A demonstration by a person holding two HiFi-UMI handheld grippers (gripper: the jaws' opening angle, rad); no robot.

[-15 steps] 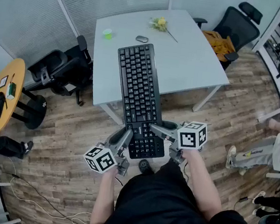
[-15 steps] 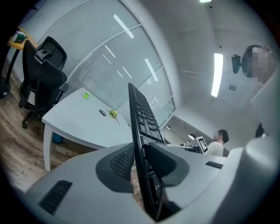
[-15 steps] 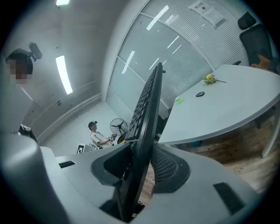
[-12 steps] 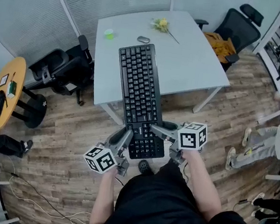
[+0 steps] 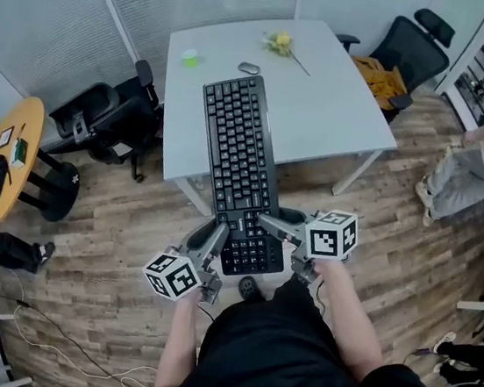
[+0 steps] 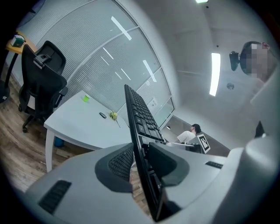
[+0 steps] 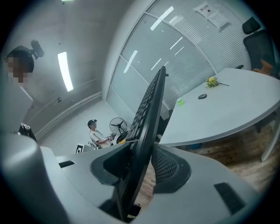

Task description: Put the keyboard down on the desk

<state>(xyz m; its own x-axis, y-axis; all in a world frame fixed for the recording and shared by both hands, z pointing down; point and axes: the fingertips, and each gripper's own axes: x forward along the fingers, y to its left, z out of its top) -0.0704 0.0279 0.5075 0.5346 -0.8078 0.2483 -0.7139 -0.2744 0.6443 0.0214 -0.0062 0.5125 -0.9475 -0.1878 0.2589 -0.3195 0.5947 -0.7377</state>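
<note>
My left hand-held gripper [image 5: 215, 239] is clenched on the left edge of the black keyboard [image 5: 238, 157] at its near end. My right hand-held gripper [image 5: 274, 229] is clenched on the right edge opposite, and each has one jaw on the key face and one on the underside. The keyboard is held in the air, running lengthwise away from me, its near end above the wooden floor [image 5: 133, 218] and its far end over the white bench [image 5: 341, 113], where a mouse [image 5: 249, 68], a green cup [image 5: 189, 57] and a yellow flower [image 5: 280, 41] lie beyond it, apart from it.
</note>
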